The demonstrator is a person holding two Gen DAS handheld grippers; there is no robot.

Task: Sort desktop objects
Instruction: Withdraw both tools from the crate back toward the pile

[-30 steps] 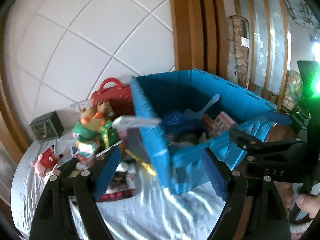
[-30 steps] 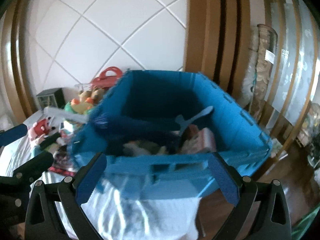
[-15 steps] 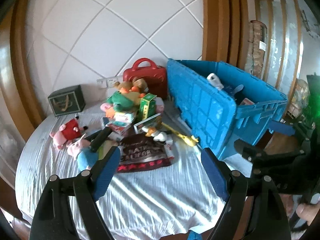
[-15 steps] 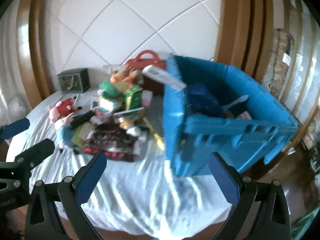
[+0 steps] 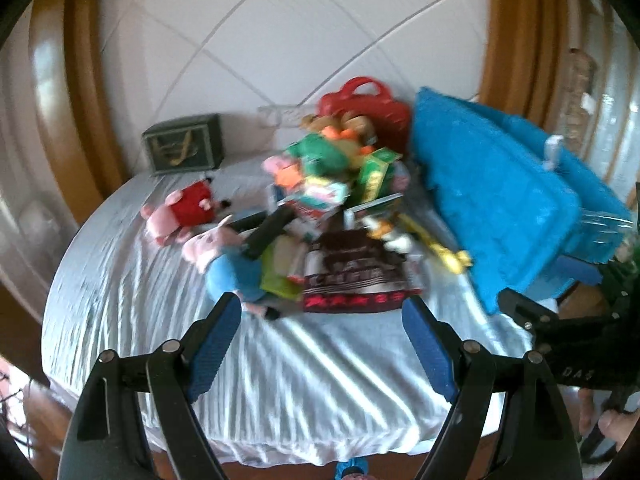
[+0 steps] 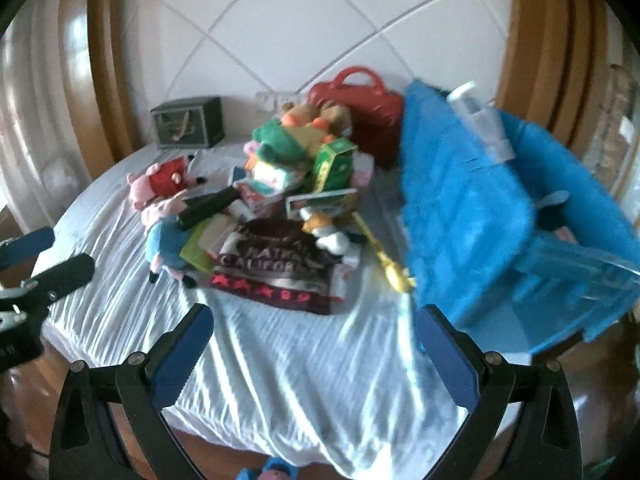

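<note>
A pile of toys and boxes lies in the middle of a round table with a pale striped cloth. In front of the pile lies a dark printed bag. Two pig plush toys sit at its left, one red, one blue. A blue crate stands at the right. My left gripper is open above the cloth, short of the bag. My right gripper is open too, nothing between its fingers.
A red case and a dark green box stand at the back by the white tiled wall. A yellow toy lies beside the crate. The table edge runs close below both grippers.
Both grippers have swung left, away from the blue crate, and sunk toward the cloth. The crate has slid to the right of both views and the toy pile is now centred.
</note>
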